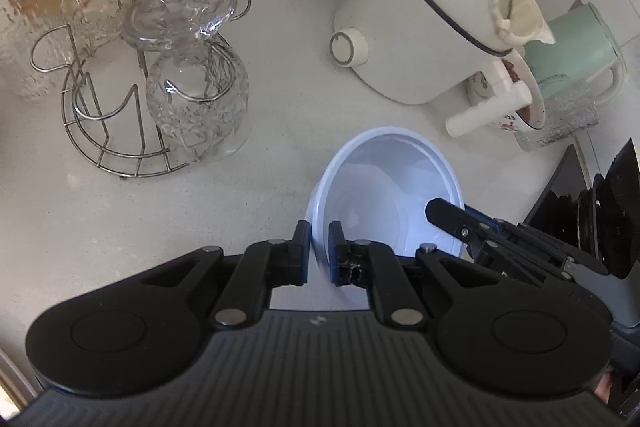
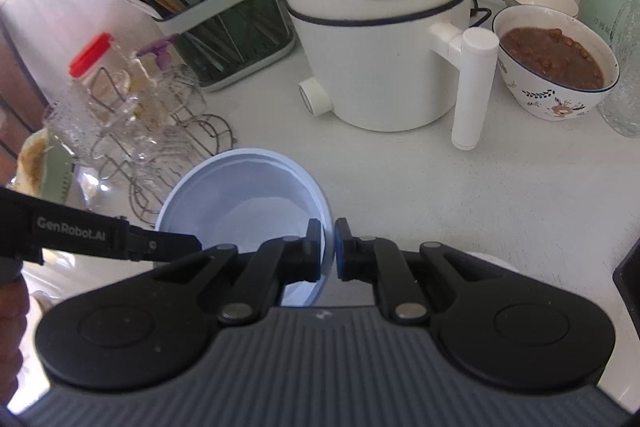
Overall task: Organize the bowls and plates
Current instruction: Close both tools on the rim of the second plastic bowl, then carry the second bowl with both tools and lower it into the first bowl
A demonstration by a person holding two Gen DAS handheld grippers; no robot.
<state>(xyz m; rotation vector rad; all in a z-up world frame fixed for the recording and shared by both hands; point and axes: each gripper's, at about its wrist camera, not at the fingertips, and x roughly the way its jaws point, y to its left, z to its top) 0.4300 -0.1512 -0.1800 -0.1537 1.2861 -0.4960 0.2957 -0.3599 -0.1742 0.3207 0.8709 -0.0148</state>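
Both hands are on the pale blue plastic bowl (image 1: 384, 195) now. The left gripper (image 1: 319, 251) has its jaws pinching the near rim, and the right gripper (image 2: 328, 247) has its jaws clamped on the opposite rim. The bowl hangs tilted over the white desk (image 1: 280, 99), in front of the white electric pot (image 2: 380, 39). Best kept level, both hands moving together, well clear of the glasses on the wire rack (image 1: 120, 131).
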